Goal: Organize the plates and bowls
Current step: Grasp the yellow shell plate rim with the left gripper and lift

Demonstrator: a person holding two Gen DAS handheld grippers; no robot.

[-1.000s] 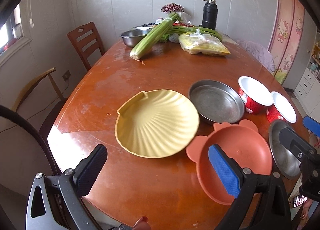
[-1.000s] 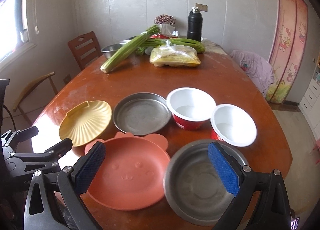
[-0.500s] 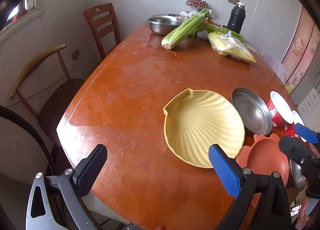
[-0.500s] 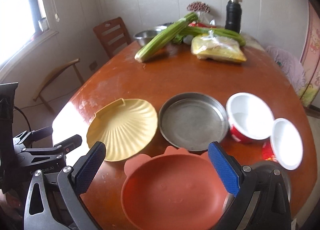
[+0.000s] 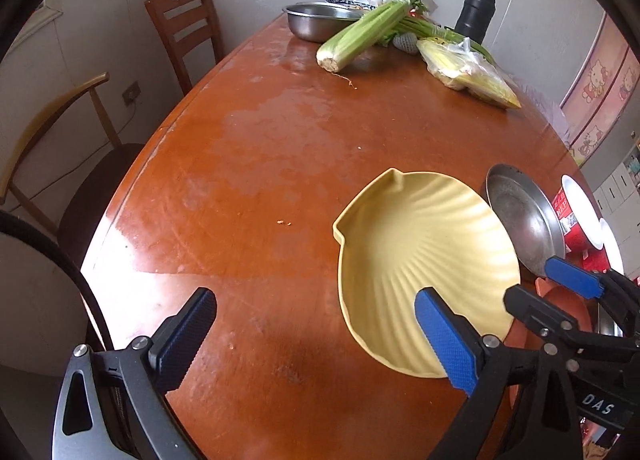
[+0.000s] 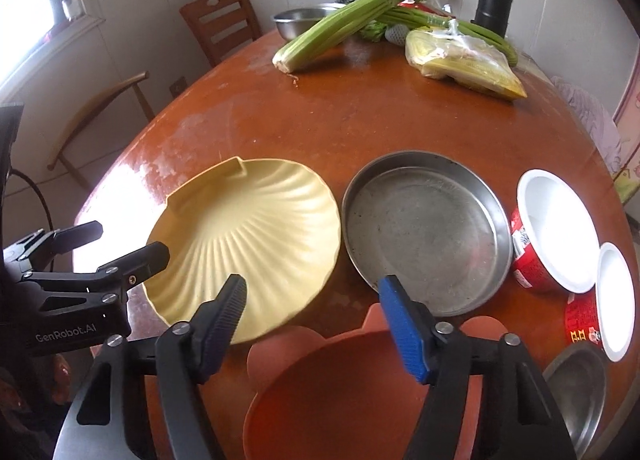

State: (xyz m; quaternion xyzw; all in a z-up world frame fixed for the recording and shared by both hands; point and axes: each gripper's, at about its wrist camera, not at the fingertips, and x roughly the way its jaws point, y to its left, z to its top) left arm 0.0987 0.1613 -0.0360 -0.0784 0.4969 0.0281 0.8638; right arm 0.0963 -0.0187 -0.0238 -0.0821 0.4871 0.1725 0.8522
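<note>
Yellow shell plate (image 6: 248, 244) is the reference: it lies flat on the wooden table (image 5: 280, 148), apart from both grippers' pads. Compared with a second ago, both views have been swung off the orange bear plate and steel dishes and onto the shell plate, which is now seen larger and closer.

Left gripper (image 5: 320, 334): jaws wide and just starting to close, nothing between the pads; its right finger hangs over the plate's near rim, its left finger over bare table left of the plate.

Right gripper (image 6: 316, 320): jaws closing, visibly narrower than a second ago, nothing gripped; it is held over the table just off the shell plate's near right edge, above the orange bear plate (image 6: 340, 400).

Steel pan (image 6: 428, 232) sits just right of the shell plate, red bowls (image 6: 552, 236) further right, unstacked.

Judgement: the shell plate has been picked as the first target; a two-handed rim grab looks likely. No stacking done yet.
</note>
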